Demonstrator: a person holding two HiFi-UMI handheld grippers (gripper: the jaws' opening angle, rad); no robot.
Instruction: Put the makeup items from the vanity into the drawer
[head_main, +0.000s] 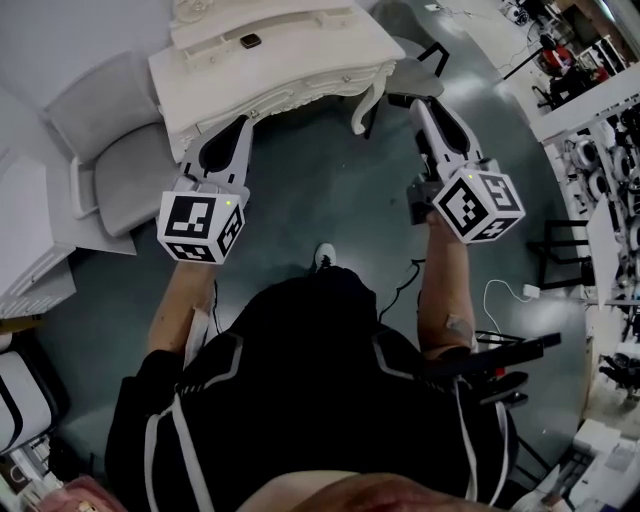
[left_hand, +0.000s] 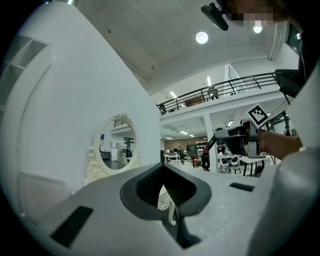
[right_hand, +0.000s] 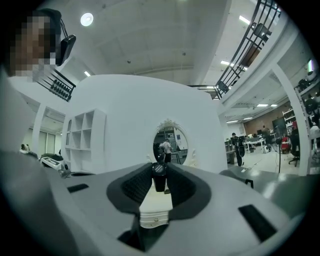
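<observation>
The white vanity (head_main: 300, 50) stands ahead of me, with a small dark item (head_main: 250, 41) lying on its top. My right gripper (right_hand: 159, 170) is shut on a small black cylindrical makeup item (right_hand: 159, 180), held upright between the pads. It hovers in front of the vanity's right side (head_main: 422, 103). Below the jaws I see the vanity top (right_hand: 156, 201) and a drawer front (right_hand: 154, 219) with a small knob. My left gripper (head_main: 243, 122) is level with the vanity's front left. Its jaws (left_hand: 162, 171) meet at the tips with nothing between them.
A grey padded chair (head_main: 110, 150) stands left of the vanity and a dark chair (head_main: 420, 75) at its right. An oval mirror (right_hand: 170, 145) rises behind the vanity top. White furniture (head_main: 25, 240) lines the left edge. Cables (head_main: 500, 300) lie on the floor at right.
</observation>
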